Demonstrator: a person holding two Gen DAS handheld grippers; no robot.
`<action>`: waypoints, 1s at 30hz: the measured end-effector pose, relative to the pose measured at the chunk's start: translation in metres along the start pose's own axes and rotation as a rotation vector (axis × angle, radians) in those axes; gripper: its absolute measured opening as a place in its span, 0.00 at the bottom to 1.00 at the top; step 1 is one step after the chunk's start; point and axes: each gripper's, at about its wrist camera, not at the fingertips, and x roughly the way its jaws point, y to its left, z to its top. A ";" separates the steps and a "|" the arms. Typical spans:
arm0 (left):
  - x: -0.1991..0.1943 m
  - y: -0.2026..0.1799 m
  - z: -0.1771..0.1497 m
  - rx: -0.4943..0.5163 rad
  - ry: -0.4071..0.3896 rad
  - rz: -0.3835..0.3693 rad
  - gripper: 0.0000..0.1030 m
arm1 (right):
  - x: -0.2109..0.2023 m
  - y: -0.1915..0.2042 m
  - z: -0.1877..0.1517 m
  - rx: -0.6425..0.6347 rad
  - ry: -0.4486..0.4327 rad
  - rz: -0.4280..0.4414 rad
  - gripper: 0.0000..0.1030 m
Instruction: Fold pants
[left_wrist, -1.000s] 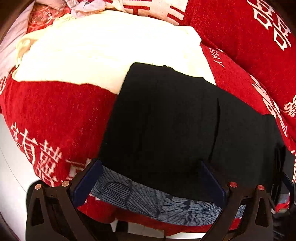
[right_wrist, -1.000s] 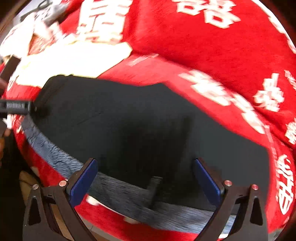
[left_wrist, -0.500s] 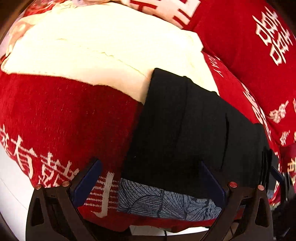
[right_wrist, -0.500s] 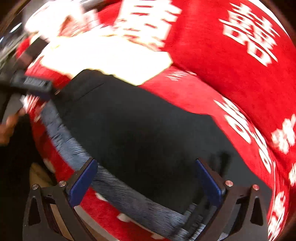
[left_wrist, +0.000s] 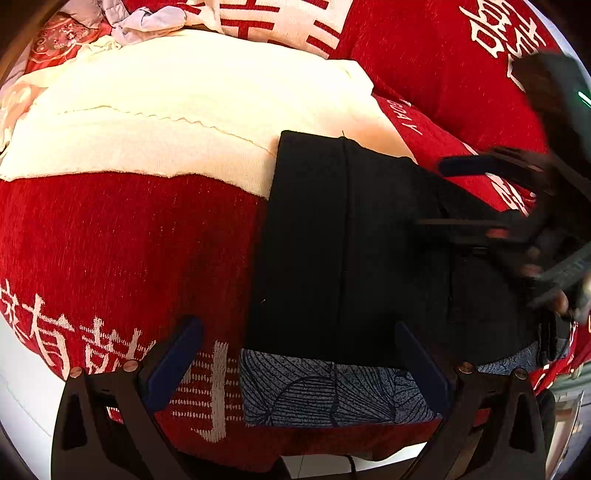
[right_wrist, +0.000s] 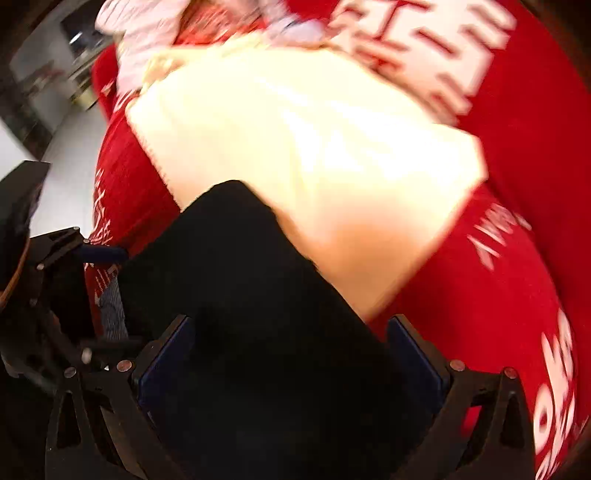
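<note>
The black pants (left_wrist: 351, 251) lie folded into a compact block on the red cushion, over a blue patterned cloth (left_wrist: 325, 391). My left gripper (left_wrist: 295, 354) is open and empty, hovering at the pants' near left corner. My right gripper (right_wrist: 291, 354) is open and empty, low over the black pants (right_wrist: 258, 314); it also shows blurred at the right of the left wrist view (left_wrist: 517, 229). The left gripper shows at the left edge of the right wrist view (right_wrist: 55, 277).
A cream cloth (left_wrist: 184, 122) lies behind the pants on the red cushion with white characters (left_wrist: 110, 251). A red back cushion (left_wrist: 443, 55) rises behind. Crumpled pale clothes (left_wrist: 140, 22) sit at the far left. White floor (left_wrist: 14, 369) shows below the cushion edge.
The right gripper has swung left across the pants and now looks toward the cream cloth. The pants have ended up more compact. The left gripper has shifted a little.
</note>
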 end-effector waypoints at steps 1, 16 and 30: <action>-0.001 0.000 -0.001 0.003 -0.001 0.002 1.00 | 0.009 0.002 0.002 -0.006 0.025 0.033 1.00; -0.025 0.024 0.009 -0.091 -0.067 -0.290 1.00 | -0.075 0.057 -0.021 -0.199 -0.198 -0.075 0.21; 0.020 -0.048 0.020 0.255 0.171 -0.292 0.52 | -0.081 0.021 -0.026 0.023 -0.176 -0.102 0.43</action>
